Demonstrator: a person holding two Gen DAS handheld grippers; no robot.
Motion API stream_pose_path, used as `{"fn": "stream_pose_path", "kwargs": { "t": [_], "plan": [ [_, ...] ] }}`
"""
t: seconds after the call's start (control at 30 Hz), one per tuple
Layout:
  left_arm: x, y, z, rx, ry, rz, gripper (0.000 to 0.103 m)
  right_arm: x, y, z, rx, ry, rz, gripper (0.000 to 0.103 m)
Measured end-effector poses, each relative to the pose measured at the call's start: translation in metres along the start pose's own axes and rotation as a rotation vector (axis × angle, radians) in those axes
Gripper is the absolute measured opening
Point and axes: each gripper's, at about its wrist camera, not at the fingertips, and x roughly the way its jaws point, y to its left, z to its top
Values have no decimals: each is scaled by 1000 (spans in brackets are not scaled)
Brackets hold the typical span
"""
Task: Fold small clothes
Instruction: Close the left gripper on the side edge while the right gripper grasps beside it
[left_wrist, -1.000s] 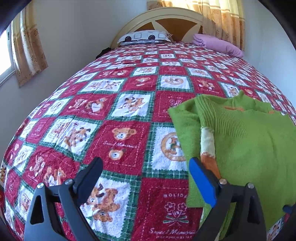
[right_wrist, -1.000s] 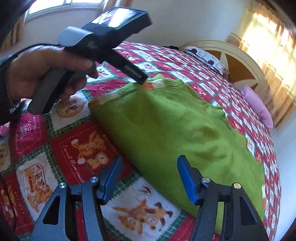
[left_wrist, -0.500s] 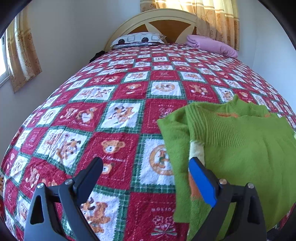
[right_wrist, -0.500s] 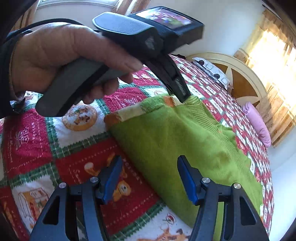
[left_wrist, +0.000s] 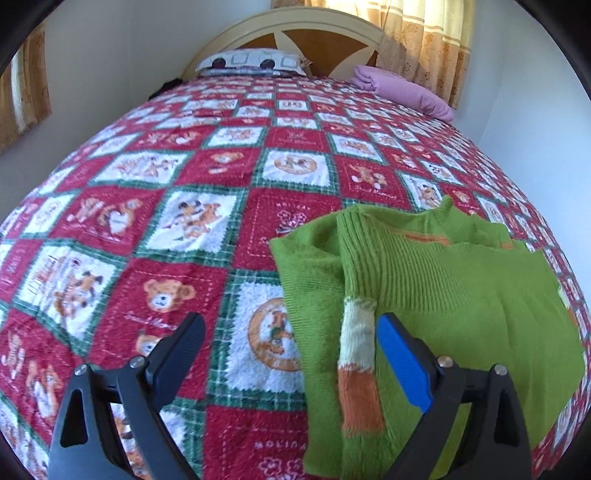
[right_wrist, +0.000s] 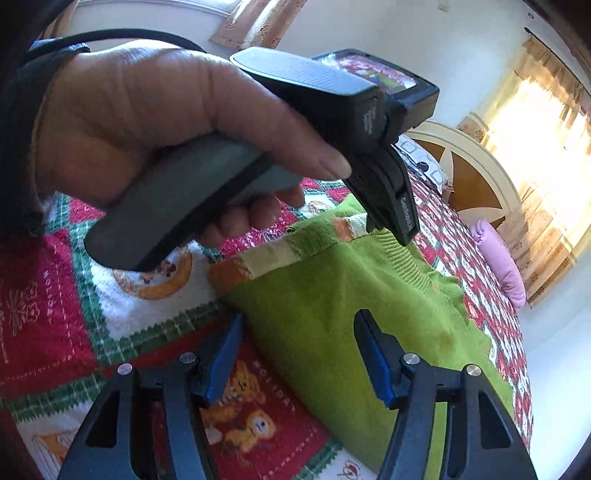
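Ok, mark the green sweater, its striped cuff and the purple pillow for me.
green sweater (left_wrist: 461, 295): left wrist view, on the ribbed body panel.
striped cuff (left_wrist: 356, 354): left wrist view, on the white band of the folded-in sleeve end.
purple pillow (left_wrist: 406, 92): left wrist view, on its top surface near the headboard.

We see a lime-green sweater (left_wrist: 461, 295) whose sleeve cuff (left_wrist: 358, 362) is banded cream and orange. The bedspread (left_wrist: 184, 206) is a red, white and green patchwork printed with teddy bears. The pillow (left_wrist: 402, 90) is lilac; each tool carries blue pads (right_wrist: 373, 358).
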Motion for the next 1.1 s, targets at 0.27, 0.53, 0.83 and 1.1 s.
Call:
{"fn": "stream_pose_path", "kwargs": {
  "t": [0.27,0.53,0.83,1.1],
  "plan": [
    [22,-8,10,12,48,-61,83,1,11,9,-21,-13,-23,62],
    [31,-9,20,31,62,-147,62,-3,28,17,-68,-26,-54,62],
    [33,-1,26,16,84,-272,19,-9,49,21,-111,-18,4,22],
    [34,9,30,-74,123,-336,17,-33,47,15,-46,-48,76,12]
  ]
}}
